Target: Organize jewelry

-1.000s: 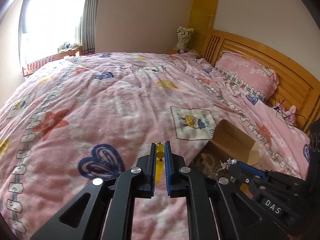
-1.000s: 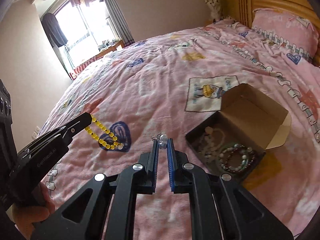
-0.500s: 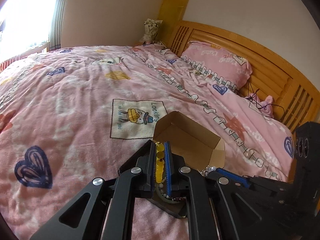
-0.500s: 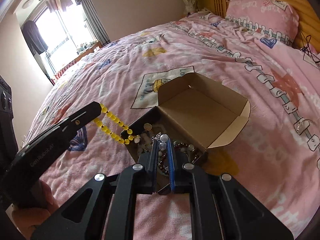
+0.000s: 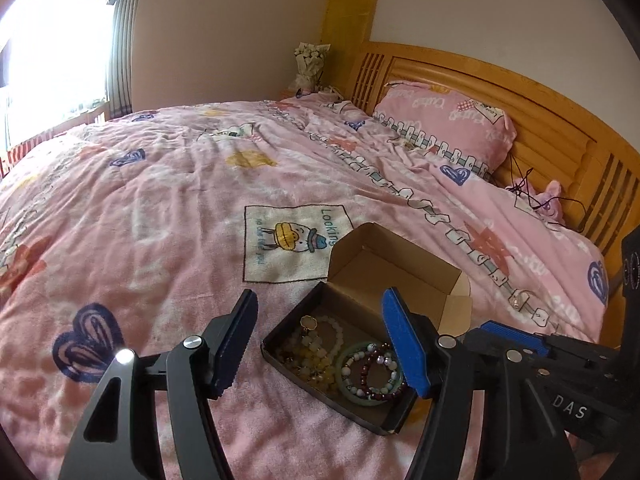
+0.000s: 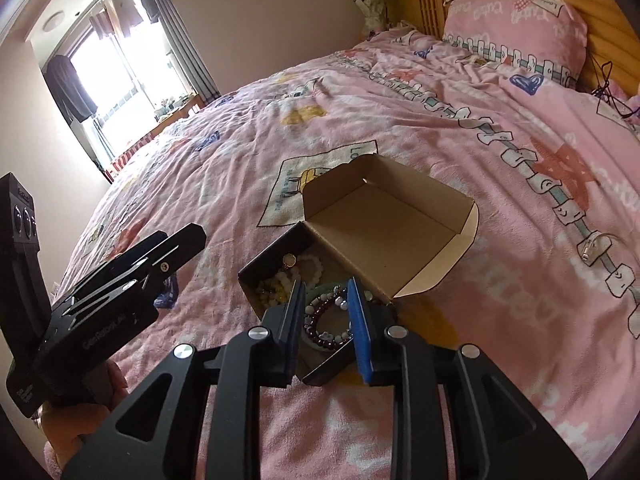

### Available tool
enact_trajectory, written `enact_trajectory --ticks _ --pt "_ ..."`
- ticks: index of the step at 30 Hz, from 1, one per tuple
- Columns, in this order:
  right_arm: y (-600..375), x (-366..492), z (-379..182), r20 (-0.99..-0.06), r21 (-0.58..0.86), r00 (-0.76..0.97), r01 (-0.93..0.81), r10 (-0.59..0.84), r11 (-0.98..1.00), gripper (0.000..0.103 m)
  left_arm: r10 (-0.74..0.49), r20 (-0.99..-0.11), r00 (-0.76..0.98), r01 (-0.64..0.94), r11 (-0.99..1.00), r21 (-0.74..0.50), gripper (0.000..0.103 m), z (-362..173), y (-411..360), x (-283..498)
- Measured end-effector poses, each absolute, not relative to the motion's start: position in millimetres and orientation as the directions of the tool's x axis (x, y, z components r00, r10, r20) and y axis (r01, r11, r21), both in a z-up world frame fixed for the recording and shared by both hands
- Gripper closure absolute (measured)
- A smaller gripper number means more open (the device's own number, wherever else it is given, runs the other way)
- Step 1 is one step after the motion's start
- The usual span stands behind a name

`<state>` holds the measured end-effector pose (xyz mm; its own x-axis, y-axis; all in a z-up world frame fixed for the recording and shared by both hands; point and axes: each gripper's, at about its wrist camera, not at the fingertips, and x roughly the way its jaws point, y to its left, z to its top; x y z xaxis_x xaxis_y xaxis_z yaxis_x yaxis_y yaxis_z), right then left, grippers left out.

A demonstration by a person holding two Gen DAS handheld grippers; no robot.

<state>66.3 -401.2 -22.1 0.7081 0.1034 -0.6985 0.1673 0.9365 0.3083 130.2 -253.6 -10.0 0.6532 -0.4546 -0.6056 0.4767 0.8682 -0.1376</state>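
Now your left tool (image 5: pixel 320 344) and right tool (image 6: pixel 325 320) both hover over the box (image 5: pixel 404 280) on the bed (image 5: pixel 160 220), jaws opening and empty, bracelets (image 5: pixel 370 372) and yellow beads (image 5: pixel 316 368) lying inside it.

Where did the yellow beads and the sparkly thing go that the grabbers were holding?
Both grippers moved over the box and opened. The left gripper dropped the yellow beads inside; the right gripper released its sparkly piece, now lost among the bracelets. The box stayed put on the blanket.
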Motion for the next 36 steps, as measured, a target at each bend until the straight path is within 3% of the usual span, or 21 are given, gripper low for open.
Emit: enact_trajectory --ticks 4,10,18,27,36 --pt "-401.6 63.5 -16.9 -0.699 0.284 0.71 0.174 0.08 0.943 0.076 -0.448 -0.604 0.659 0.481 0.868 -0.12 0.038 -6.6 -253.9 129.5" --pt "-403.4 55.8 -7.7 -0.688 0.243 0.725 0.19 0.031 0.951 0.055 -0.441 -0.596 0.671 0.484 0.87 -0.1 0.031 -2.0 -251.8 127.9" --pt "-404.1 46.0 1.9 -0.672 0.194 0.741 0.204 -0.021 0.96 0.014 -0.429 -0.578 0.694 0.478 0.875 -0.076 0.021 10.7 -246.1 124.5" --pt "-410.2 25.8 16.3 -0.666 0.204 0.746 0.224 -0.033 0.953 0.008 -0.422 -0.579 0.698 0.516 0.856 -0.002 0.018 27.4 -246.1 101.7" --pt "-415.5 3.1 35.8 -0.664 0.227 0.747 0.214 -0.01 0.95 0.008 -0.465 -0.594 0.657 0.552 0.833 -0.042 0.014 41.3 -246.9 81.5"
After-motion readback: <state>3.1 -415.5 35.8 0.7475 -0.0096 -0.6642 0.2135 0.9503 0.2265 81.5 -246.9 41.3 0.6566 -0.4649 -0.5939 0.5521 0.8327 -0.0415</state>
